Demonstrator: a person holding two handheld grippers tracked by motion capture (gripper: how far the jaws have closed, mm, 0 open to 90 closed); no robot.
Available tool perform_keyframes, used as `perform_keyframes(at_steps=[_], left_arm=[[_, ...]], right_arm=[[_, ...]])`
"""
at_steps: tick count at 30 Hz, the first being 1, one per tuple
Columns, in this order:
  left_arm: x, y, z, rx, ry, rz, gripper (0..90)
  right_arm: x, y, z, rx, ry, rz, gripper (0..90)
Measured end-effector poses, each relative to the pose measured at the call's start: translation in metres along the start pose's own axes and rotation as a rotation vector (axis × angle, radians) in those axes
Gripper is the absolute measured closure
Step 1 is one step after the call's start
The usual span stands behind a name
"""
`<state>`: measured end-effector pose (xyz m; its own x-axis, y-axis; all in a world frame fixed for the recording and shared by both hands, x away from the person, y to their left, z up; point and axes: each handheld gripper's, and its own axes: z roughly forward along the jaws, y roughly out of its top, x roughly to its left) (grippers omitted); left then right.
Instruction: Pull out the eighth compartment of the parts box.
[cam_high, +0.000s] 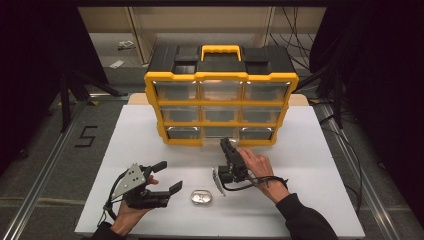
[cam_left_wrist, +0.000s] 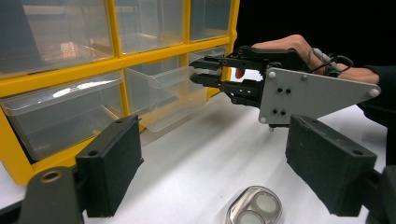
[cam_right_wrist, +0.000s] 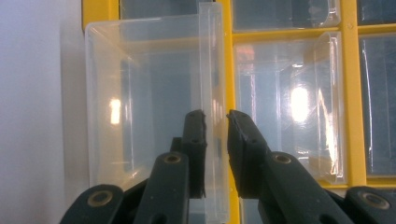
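A yellow and black organizer (cam_high: 220, 75) with clear drawers stands at the back of the white table. Its bottom middle drawer (cam_high: 218, 133) is pulled partly out. My right gripper (cam_high: 226, 143) is shut on that drawer's front lip (cam_right_wrist: 214, 93), one jaw on each side of the clear plastic. From the left gripper view, the right gripper (cam_left_wrist: 198, 71) reaches the drawer (cam_left_wrist: 163, 91) from the right. My left gripper (cam_high: 169, 176) rests open near the table's front left, with nothing between its pads (cam_left_wrist: 112, 168). A small shiny clear case (cam_high: 201, 198) lies just right of it.
The white table (cam_high: 310, 165) ends close behind the organizer and just in front of my hands. Dark stands and cables (cam_high: 340, 100) flank it on both sides. The other drawers (cam_right_wrist: 289, 98) are pushed in.
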<state>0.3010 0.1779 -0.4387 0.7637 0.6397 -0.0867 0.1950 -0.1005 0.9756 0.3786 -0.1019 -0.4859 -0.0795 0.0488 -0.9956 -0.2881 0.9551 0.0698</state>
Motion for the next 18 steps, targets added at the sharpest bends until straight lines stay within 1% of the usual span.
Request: perform_keyframes(at_steps=[4,5,8,10,11,12,18], left_arm=[[-0.0001,-0.0001,0.0001,0.0,-0.001,-0.002,18.2],[-0.0001,0.0,0.0001,0.0,-0.001,-0.002,18.3],[-0.0002,0.0,0.0,-0.002,-0.001,-0.003,18.2],[0.0,0.0,-0.0002,-0.001,-0.001,-0.001,18.2],[-0.0002,0.0,-0.0001,-0.001,-0.001,-0.002,18.2],[-0.0002,0.0,-0.0001,0.0,-0.001,-0.001,18.2],[-0.0002,0.0,0.0,-0.002,-0.004,-0.002,18.2]], right_arm=[[-0.0001,0.0001,-0.0026,-0.006,-0.001,-0.006,78.2],[-0.0011,0.0002,-0.0024,-0.016,-0.005,-0.02,78.2],[-0.0006,0.0004,-0.0042,-0.012,-0.004,-0.016,78.3],[-0.0013,0.0002,-0.0044,-0.024,-0.008,-0.028,78.3],[-0.0012,0.0001,-0.0049,-0.025,-0.008,-0.027,78.3],[-0.0002,0.0,-0.0061,-0.015,-0.002,-0.014,78.4],[0.0001,0.0002,-0.0087,-0.015,-0.001,-0.015,78.4]])
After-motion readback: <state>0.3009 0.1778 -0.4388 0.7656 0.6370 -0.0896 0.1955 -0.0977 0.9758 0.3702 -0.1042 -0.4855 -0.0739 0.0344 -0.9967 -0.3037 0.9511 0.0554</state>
